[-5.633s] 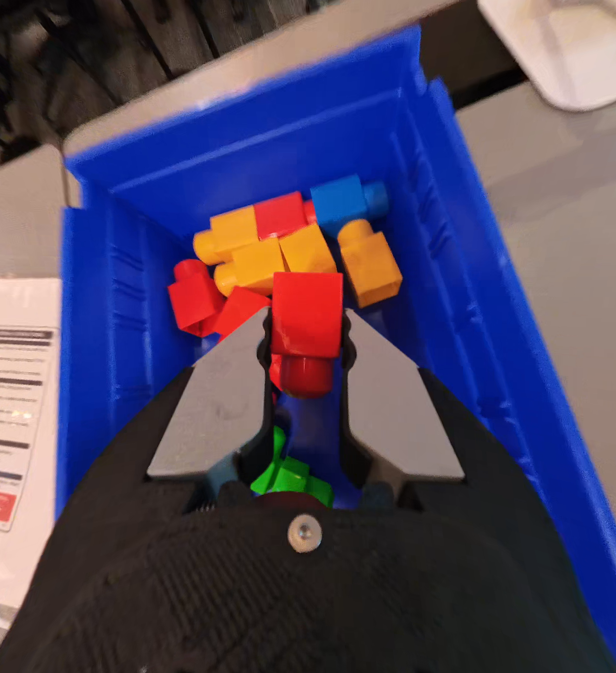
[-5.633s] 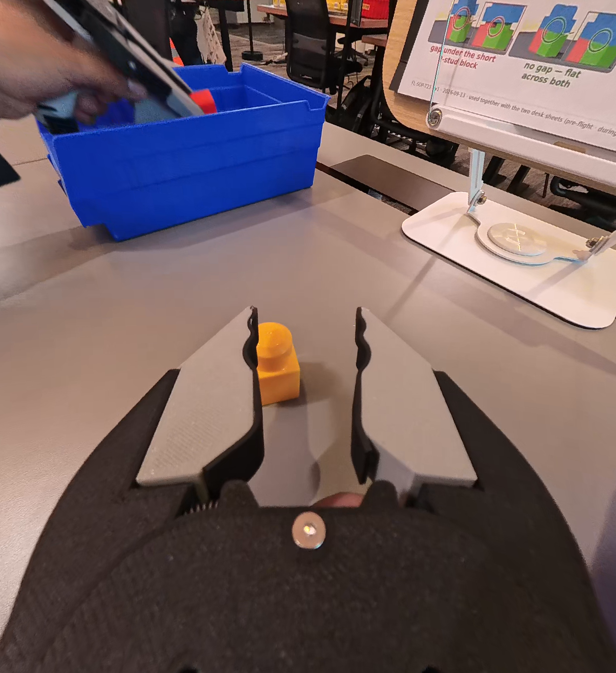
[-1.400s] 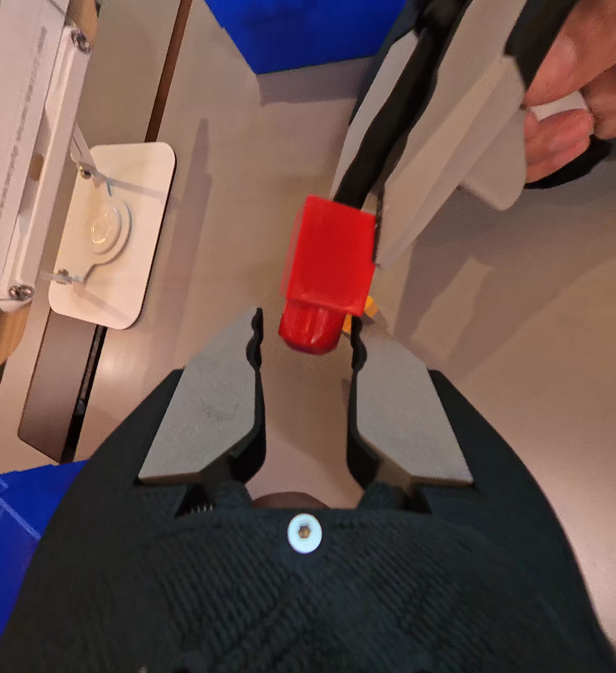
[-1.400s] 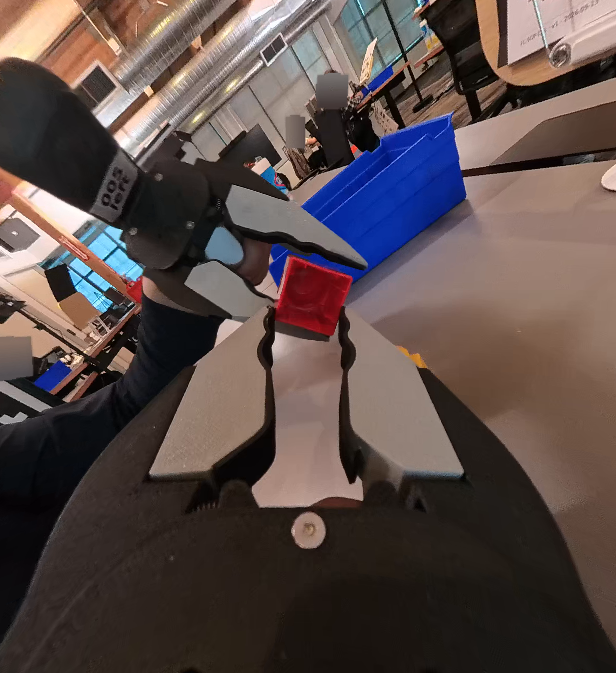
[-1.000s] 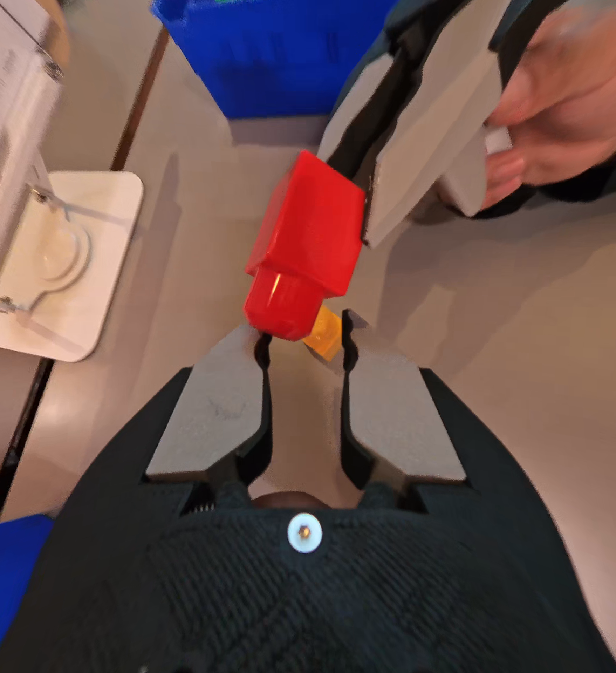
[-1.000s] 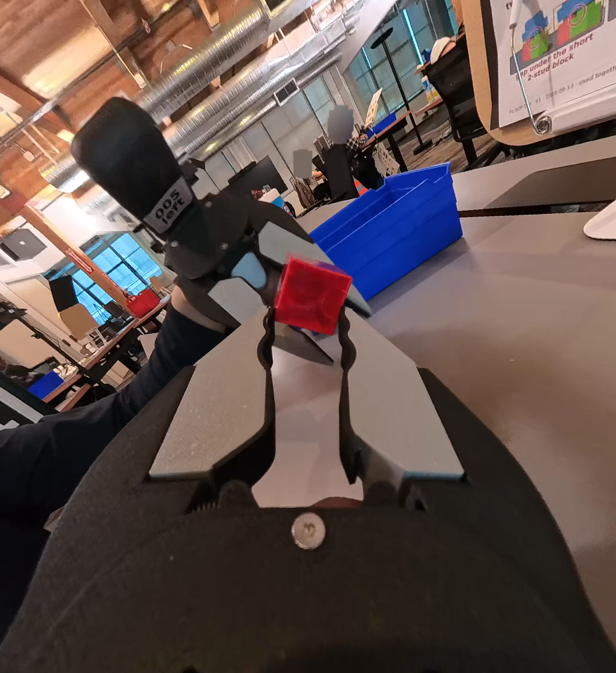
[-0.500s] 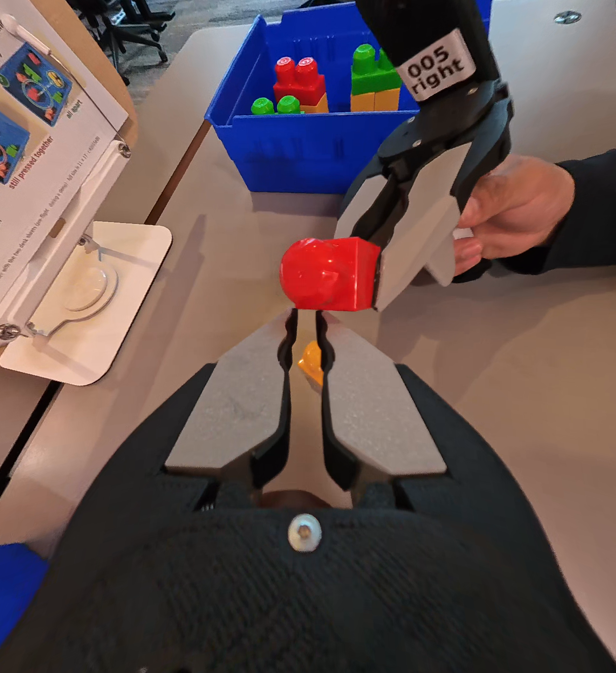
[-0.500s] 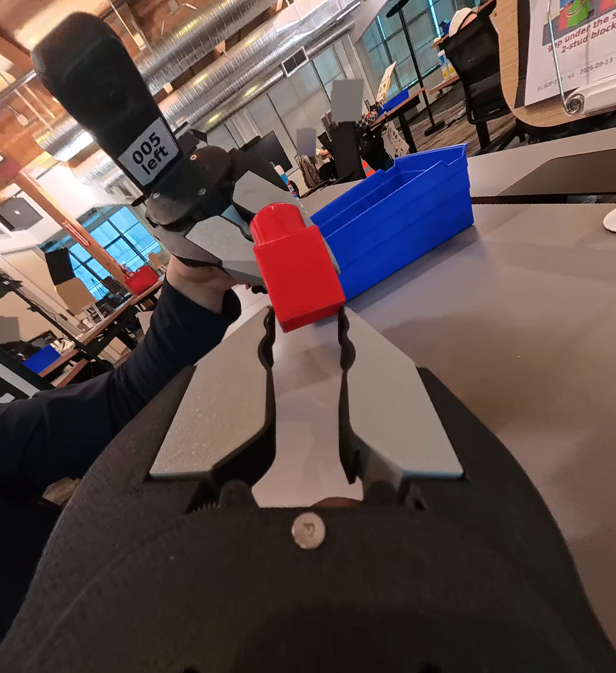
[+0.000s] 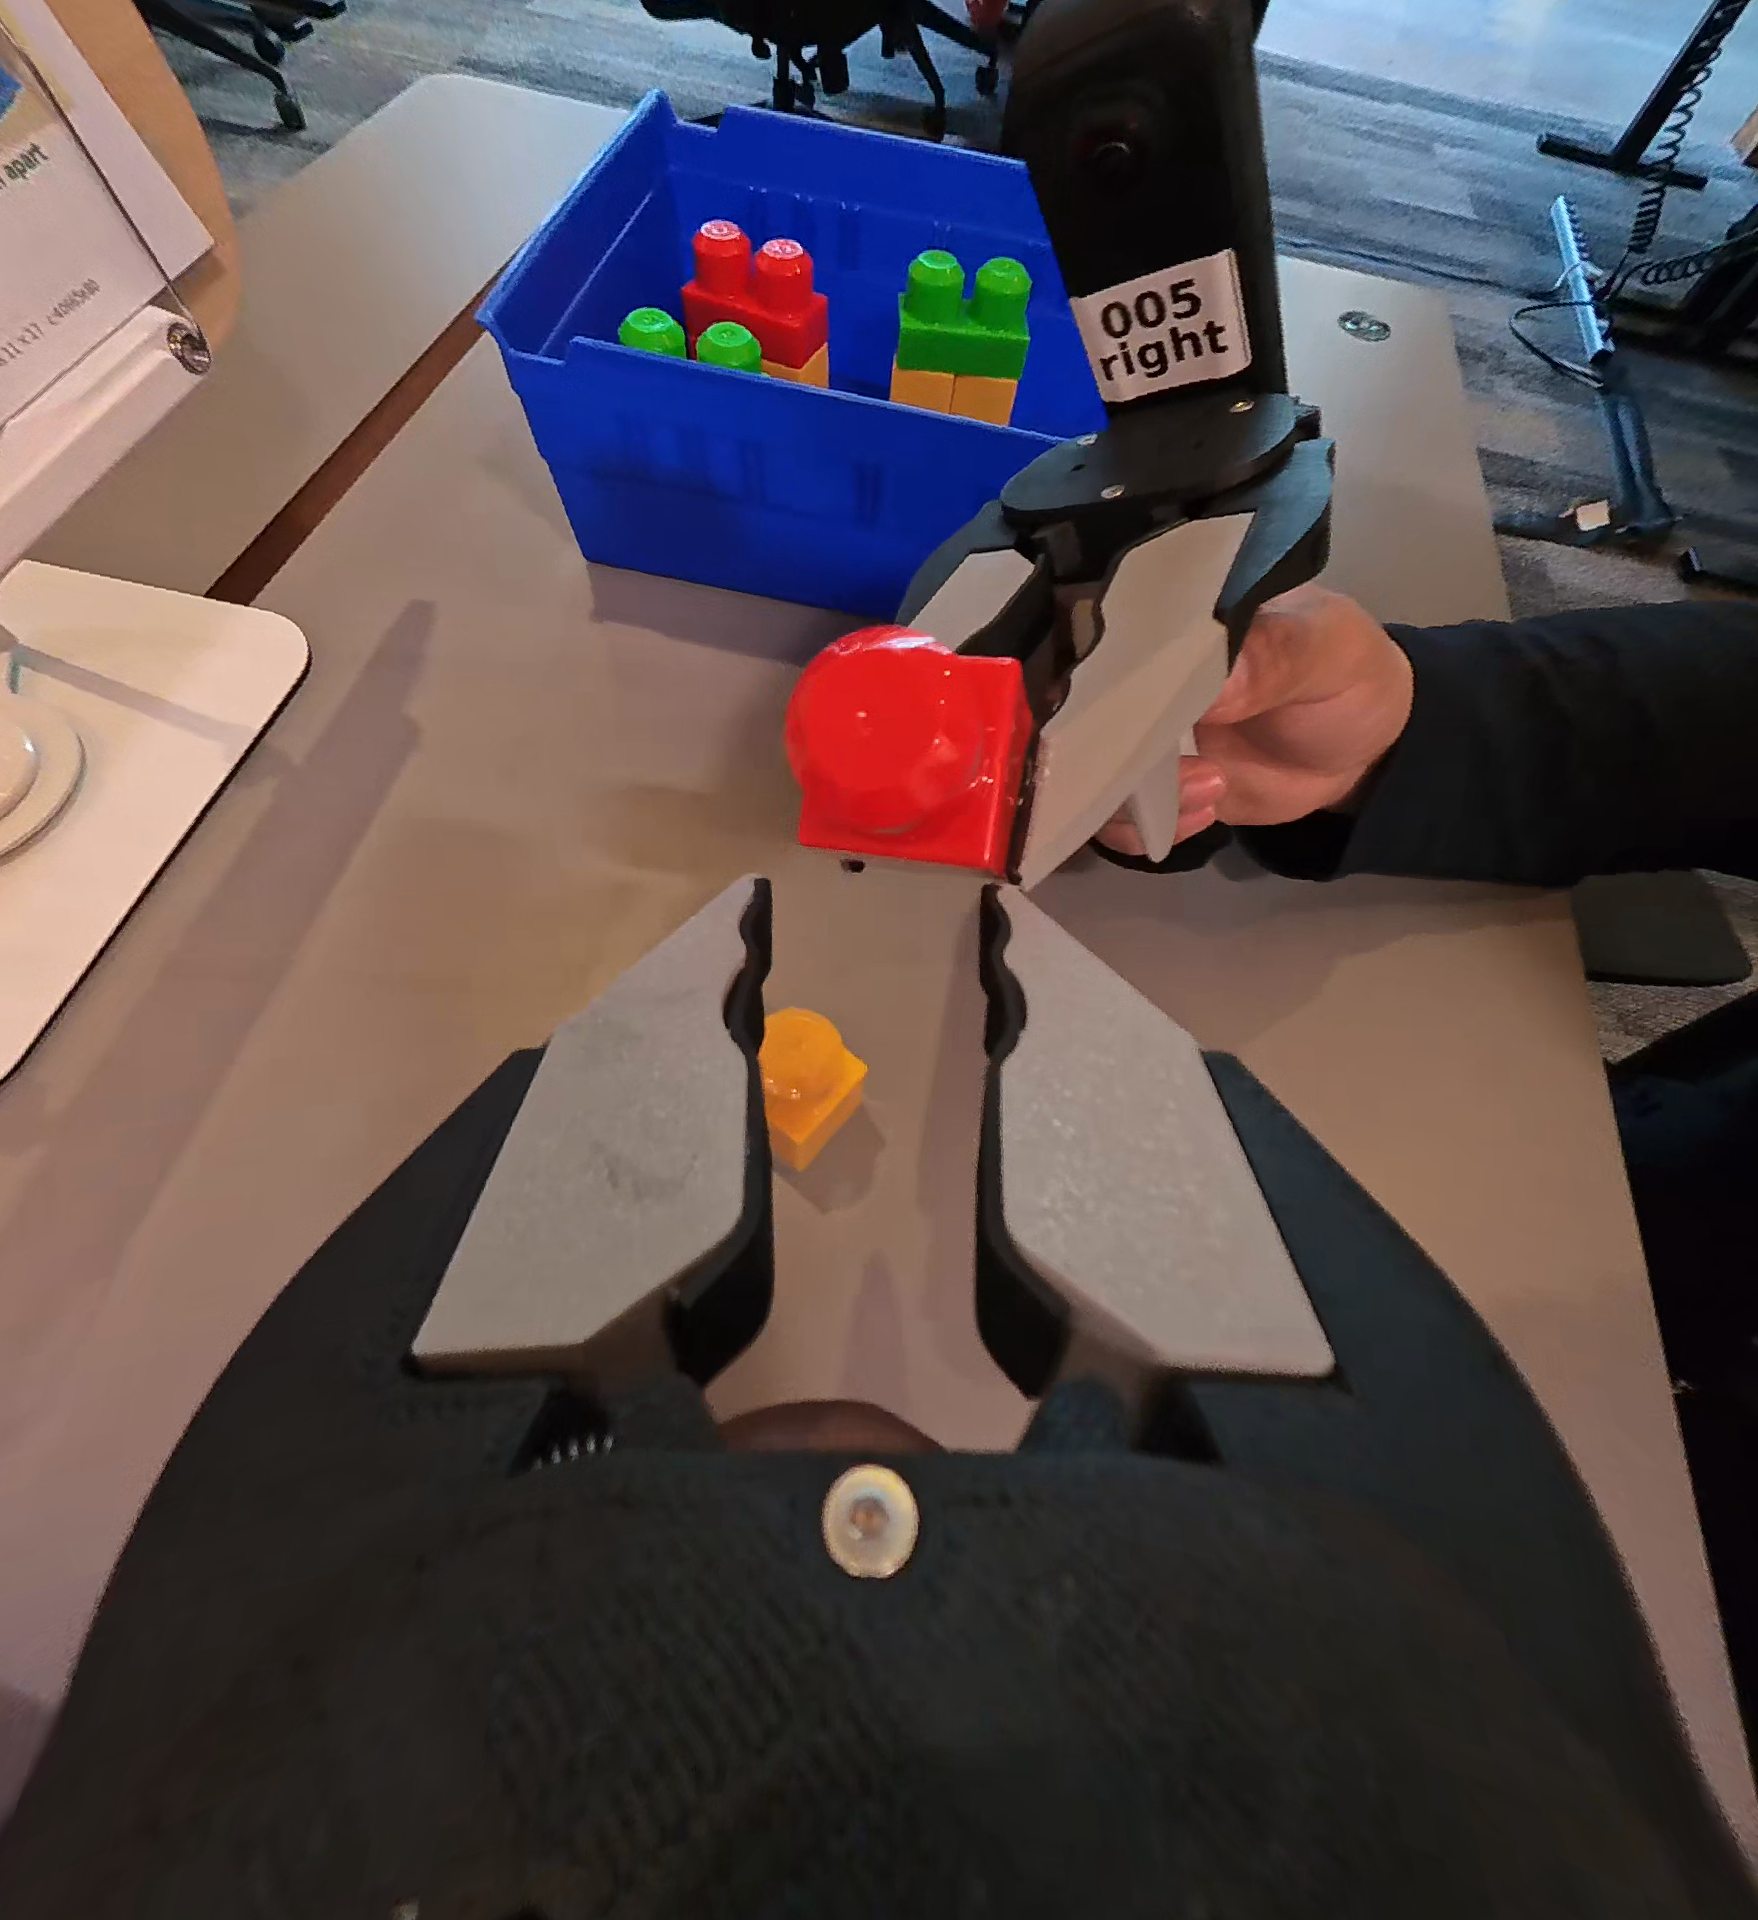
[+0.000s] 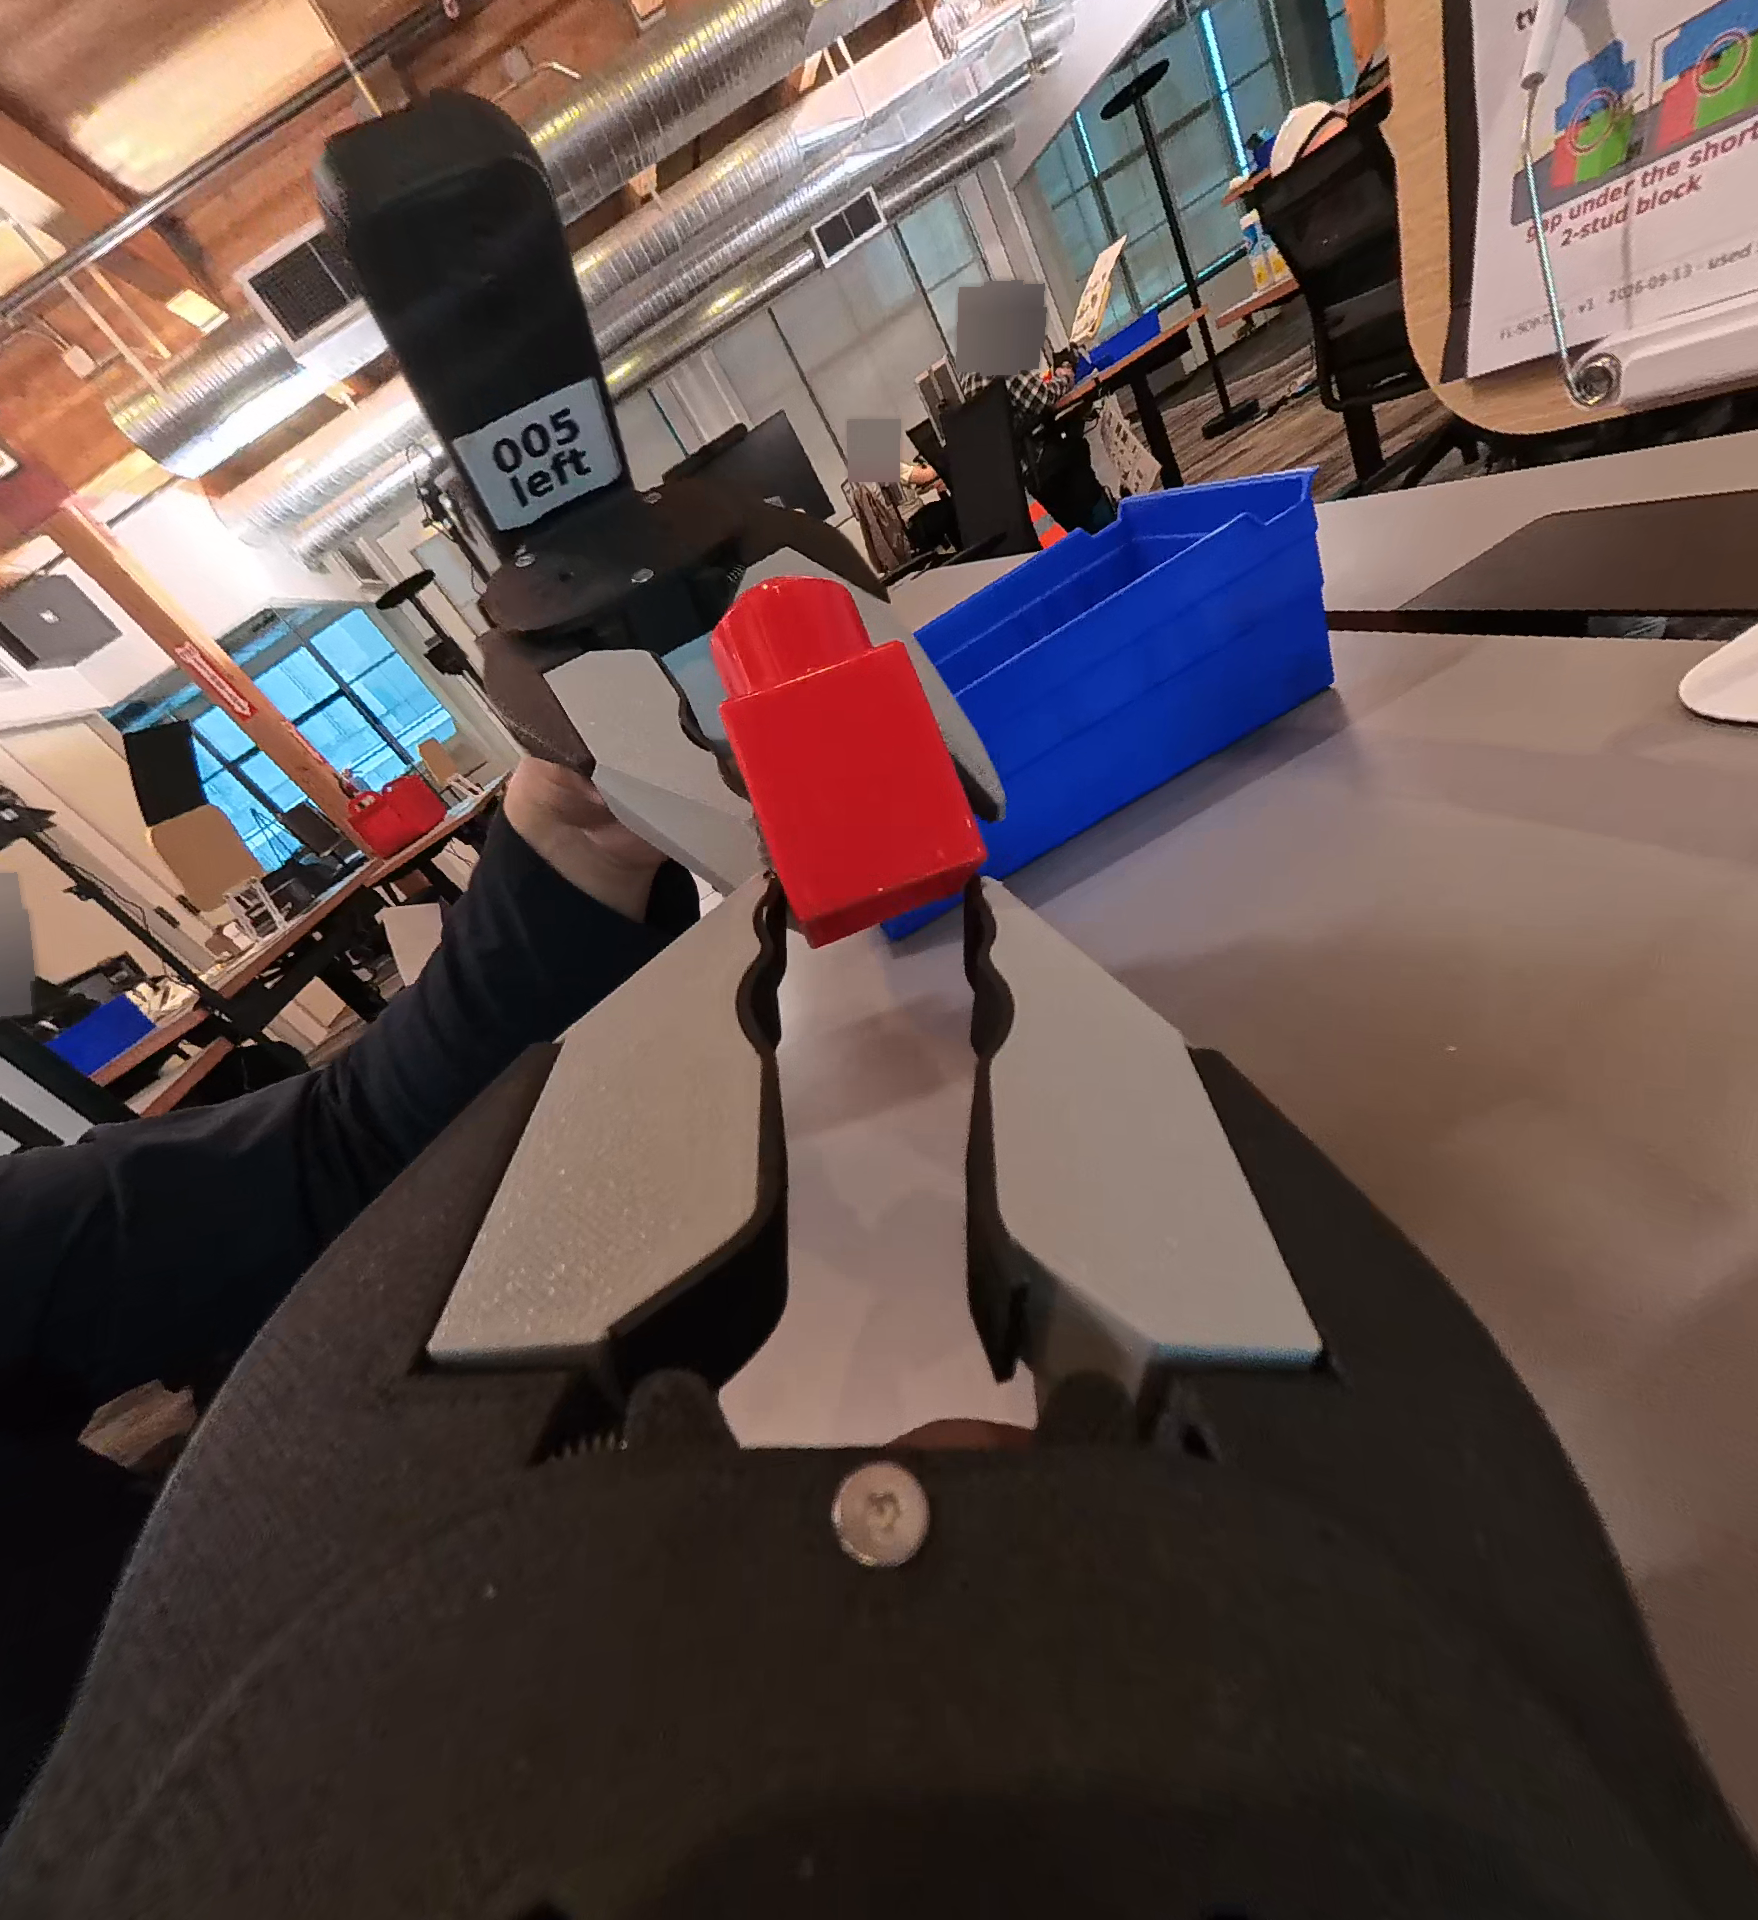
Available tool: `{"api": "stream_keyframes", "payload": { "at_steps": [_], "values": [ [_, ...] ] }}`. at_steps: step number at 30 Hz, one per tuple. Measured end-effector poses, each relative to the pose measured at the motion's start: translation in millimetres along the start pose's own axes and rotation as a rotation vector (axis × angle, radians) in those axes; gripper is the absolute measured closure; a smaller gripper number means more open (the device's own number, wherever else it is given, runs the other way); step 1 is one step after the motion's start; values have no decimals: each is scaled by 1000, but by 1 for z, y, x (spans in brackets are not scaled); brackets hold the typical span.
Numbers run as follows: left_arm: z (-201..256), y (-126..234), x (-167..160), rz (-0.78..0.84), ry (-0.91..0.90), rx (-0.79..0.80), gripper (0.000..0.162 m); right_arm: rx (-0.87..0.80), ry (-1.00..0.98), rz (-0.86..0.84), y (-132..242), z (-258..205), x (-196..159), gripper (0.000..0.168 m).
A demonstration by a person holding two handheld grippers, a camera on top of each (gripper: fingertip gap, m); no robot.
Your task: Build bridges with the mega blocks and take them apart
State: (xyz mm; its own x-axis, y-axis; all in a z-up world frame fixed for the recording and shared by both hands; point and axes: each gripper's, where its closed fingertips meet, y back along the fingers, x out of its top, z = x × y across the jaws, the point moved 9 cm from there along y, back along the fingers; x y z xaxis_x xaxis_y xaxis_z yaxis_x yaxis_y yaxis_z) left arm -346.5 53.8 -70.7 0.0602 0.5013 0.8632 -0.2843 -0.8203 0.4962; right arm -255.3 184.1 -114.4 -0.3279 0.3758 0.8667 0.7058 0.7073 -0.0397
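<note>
Grey desk [image 9: 439, 831] in an open office. In the right wrist view the red block [image 10: 849, 774] hides the fingertips of the left gripper [image 9: 864, 904] behind it. That gripper is open and empty above a small orange block [image 9: 807, 1086], partly hidden by one finger. The right gripper [image 10: 870, 904] clamps the red single-stud block at its base, stud up, above the desk. A blue bin [image 9: 792, 468] beyond holds assembled red, green and orange blocks [image 9: 854, 312].
</note>
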Motion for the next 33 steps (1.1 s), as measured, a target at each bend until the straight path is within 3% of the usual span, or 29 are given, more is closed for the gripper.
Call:
{"api": "stream_keyframes", "payload": {
  "at_steps": [4, 11, 21, 22, 23, 30, 33],
  "values": [
    [1, 3, 0, 18, 12, -33, 124, 9, 3, 5, 0, -1, 1, 137],
    [4, 2, 0, 63, 74, -154, 104, 10, 37, -22, -3, -3, -3, 137],
    [11, 0, 7, 101, 21, -169, 115, 60, 65, -35, -6, -8, -4, 137],
    [9, 3, 7, 114, 9, -141, 126, 90, 58, -49, -6, -8, -5, 145],
    [8, 5, 7, 117, 0, -138, 127, 110, 46, -57, -6, -7, -6, 156],
    [7, 2, 3, 53, -21, -86, 127, 82, 64, -100, -10, -4, -11, 158],
    [4, 1, 2, -2, -59, 9, 127, 35, 81, -117, -9, -2, -11, 147]
  ]
}}
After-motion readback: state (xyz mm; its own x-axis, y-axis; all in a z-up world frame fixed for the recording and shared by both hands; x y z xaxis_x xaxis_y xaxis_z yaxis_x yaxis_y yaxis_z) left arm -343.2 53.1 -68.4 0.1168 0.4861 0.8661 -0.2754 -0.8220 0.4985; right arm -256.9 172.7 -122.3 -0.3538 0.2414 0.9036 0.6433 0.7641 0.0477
